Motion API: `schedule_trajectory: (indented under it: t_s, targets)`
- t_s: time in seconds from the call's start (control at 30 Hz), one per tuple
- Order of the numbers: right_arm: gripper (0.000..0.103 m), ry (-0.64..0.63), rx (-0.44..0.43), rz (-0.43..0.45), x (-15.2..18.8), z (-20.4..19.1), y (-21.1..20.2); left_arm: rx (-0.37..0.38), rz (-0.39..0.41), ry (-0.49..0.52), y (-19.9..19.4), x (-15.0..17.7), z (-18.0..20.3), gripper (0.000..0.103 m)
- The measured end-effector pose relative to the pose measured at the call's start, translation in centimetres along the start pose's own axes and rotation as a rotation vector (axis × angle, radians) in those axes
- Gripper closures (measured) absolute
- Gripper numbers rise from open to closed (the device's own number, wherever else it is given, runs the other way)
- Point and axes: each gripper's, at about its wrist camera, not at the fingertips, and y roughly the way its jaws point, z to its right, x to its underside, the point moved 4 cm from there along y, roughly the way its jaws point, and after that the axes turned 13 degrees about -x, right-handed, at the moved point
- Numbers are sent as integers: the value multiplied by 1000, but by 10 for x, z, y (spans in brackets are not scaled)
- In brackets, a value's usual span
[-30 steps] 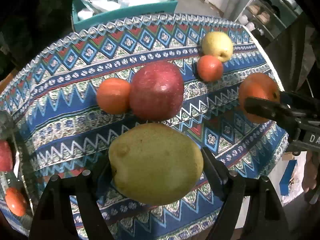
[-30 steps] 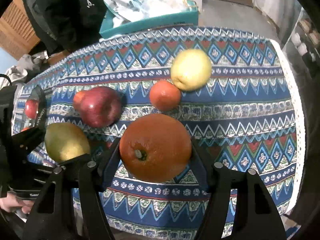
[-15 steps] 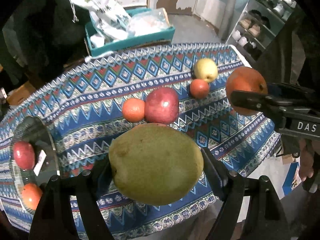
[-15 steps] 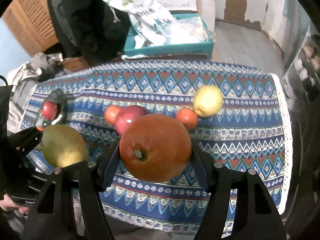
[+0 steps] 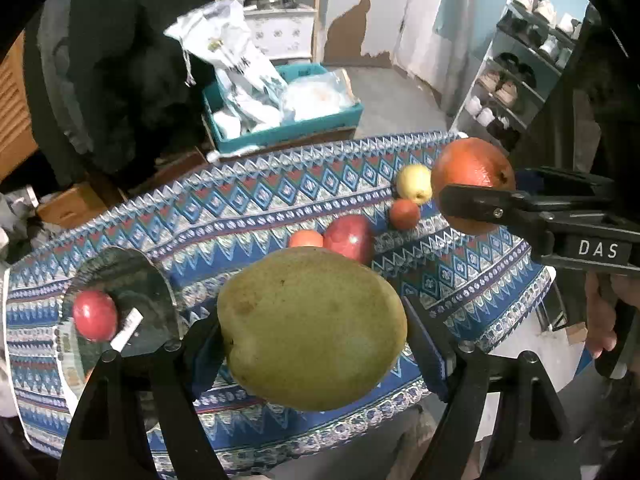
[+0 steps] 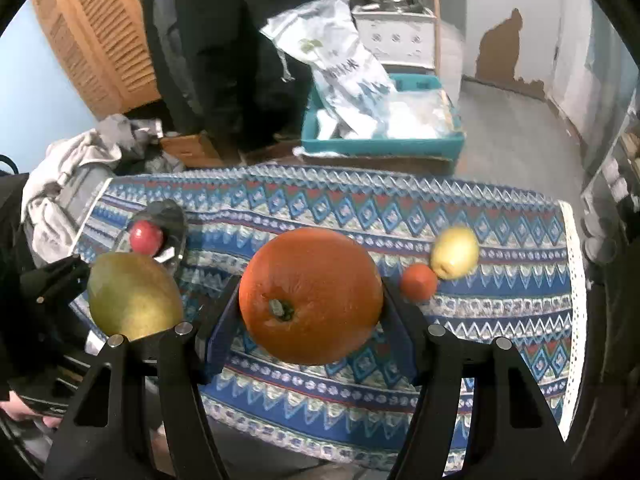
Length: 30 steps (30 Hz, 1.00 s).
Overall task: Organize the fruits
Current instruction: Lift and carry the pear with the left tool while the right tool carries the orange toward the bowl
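- The left tongs are clenched on a large green pear, a black finger pressing each side; the pear hangs in the air above the near edge of the worktop.
- The pear's skin is dull olive-green, finely speckled, with a brownish blush at its left shoulder and a dimple low on the left.
- The right tongs are grasping a big orange, which is also clear of the worktop.
- The orange is deep orange with pebbled skin, its dark green stem scar facing the right wrist camera.
- In the left wrist view the orange shows at the right, one black finger across its front and "DAS" on the tool body; a person's hand grips the handle below.
- A blue, red and white zigzag cloth covers the worktop.
- On the cloth lie a red apple with a small orange fruit touching its left side.
- Further right, a small reddish-orange fruit sits just beside a yellow apple.
- A glass plate near the left end of the worktop carries a small red apple and a white label.
- Beyond the worktop a teal crate holds plastic bags.
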Motion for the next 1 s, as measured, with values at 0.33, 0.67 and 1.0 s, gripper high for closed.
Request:
schedule_trajectory:
  t_s: [0.33,0.67,1.0]
  targets:
    - [37,-50,-47,21,-21,-40,2,-37,41,-50,-21,0,-32,21]
    - [37,-83,-80,13,-34,-71,14,-54,38,-126,-26,7,-70,21]
    - [37,-101,-112,-14,-43,-97,42,-90,35,-185,-26,20,-110,21]
